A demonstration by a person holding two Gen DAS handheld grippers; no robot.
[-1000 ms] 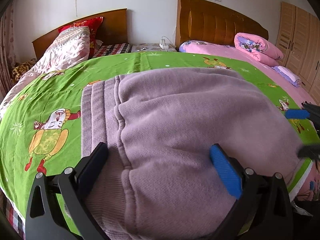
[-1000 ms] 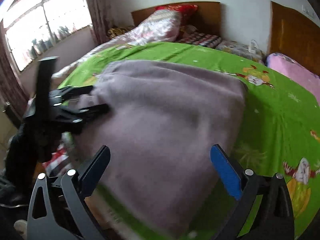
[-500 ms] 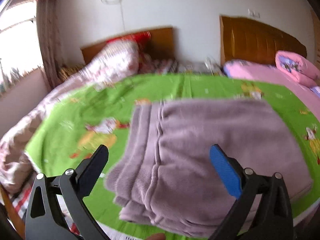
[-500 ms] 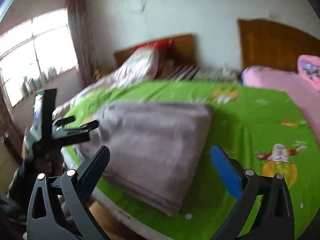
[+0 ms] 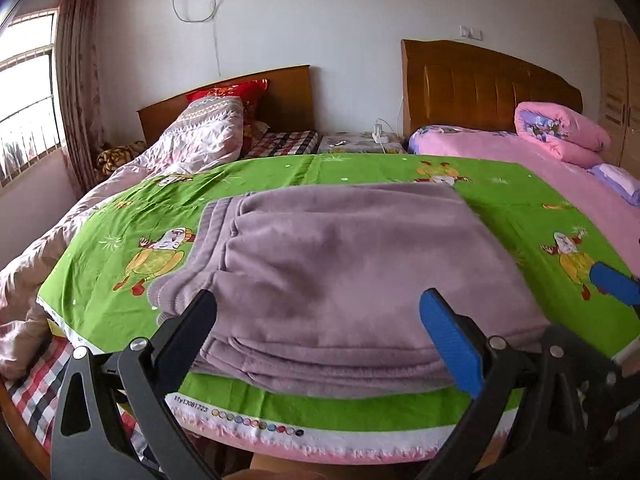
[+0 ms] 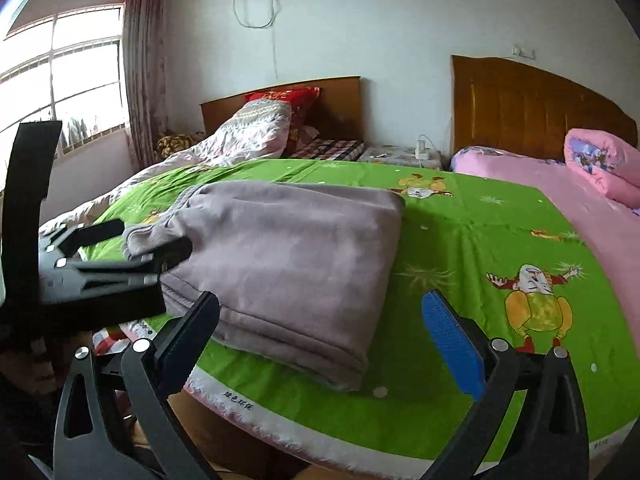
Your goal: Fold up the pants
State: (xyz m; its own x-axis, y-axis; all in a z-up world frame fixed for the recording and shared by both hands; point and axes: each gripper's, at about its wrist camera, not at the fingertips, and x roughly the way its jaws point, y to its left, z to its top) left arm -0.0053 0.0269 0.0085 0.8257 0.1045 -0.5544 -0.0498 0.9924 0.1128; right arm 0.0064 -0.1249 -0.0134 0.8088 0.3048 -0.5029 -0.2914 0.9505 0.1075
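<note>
In the left wrist view, the mauve fleece pants point(image 5: 340, 280) are lying as a compact, layered rectangle on the green cartoon-print bedsheet point(image 5: 500, 208), near the bed's front edge, with the ribbed waistband at the left. Judging by the stacked layers along the near edge, the folding looks essentially done; at most a little squaring-up is remaining. The left gripper point(image 5: 320, 320) is hovering just in front of the bundle, its black and blue fingers spread wide apart and gripping nothing.

In the right wrist view, the same folded pants point(image 6: 288, 264) are sitting left of centre on the sheet point(image 6: 480, 248). The right gripper point(image 6: 324, 324) is pointing at the bundle's right corner and the bare sheet beside it, jaws wide apart and empty. The left gripper point(image 6: 140, 240) is showing from the side at the pants' left end, also parted.
</note>
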